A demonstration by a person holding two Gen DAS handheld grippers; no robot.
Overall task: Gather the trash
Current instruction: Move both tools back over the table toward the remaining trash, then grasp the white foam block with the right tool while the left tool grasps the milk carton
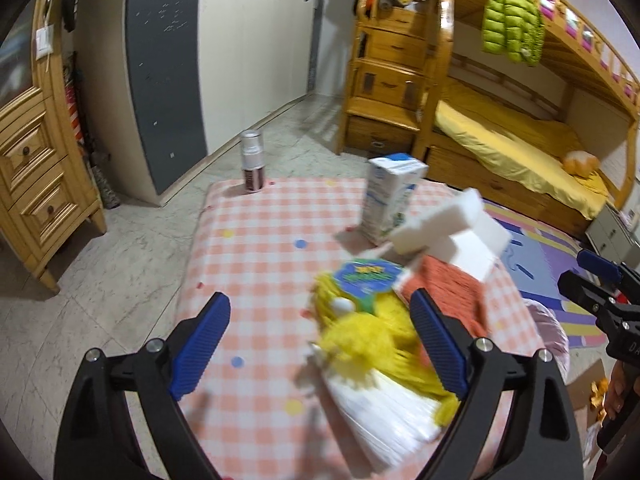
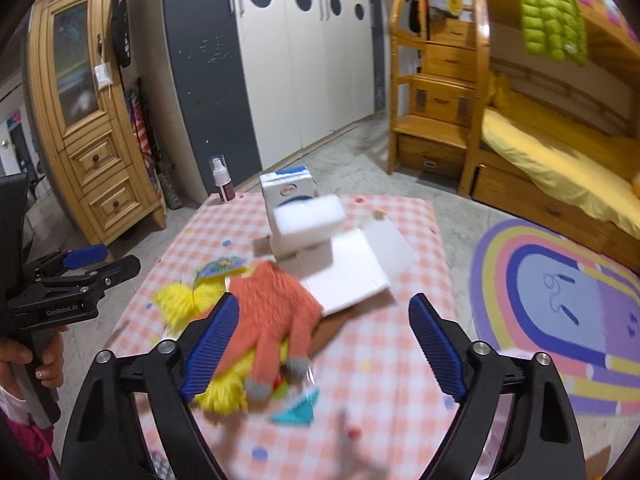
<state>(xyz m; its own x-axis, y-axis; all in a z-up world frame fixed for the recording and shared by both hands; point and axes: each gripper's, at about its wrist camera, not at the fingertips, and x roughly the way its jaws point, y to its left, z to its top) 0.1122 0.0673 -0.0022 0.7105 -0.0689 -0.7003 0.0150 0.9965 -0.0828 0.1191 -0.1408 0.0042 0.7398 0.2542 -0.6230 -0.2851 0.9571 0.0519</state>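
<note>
The left gripper point(image 1: 320, 340) is spread wide, holding nothing, above the pink-and-white checked tablecloth point(image 1: 260, 232). A fluffy yellow duster in clear wrapping point(image 1: 368, 344) lies between its blue ribbed fingers point(image 1: 202, 344), close against the right-hand one. The right gripper point(image 2: 324, 344) is also wide apart and empty. A fuzzy orange glove with grey fingertips point(image 2: 276, 316) lies beside its left finger, on top of the yellow duster. Beyond them are a white foam block point(image 2: 308, 212) over a white sheet point(image 2: 352, 276), an upright white-and-blue carton point(image 1: 390, 196) and a small spray bottle point(image 1: 252, 166) at the far corner.
</note>
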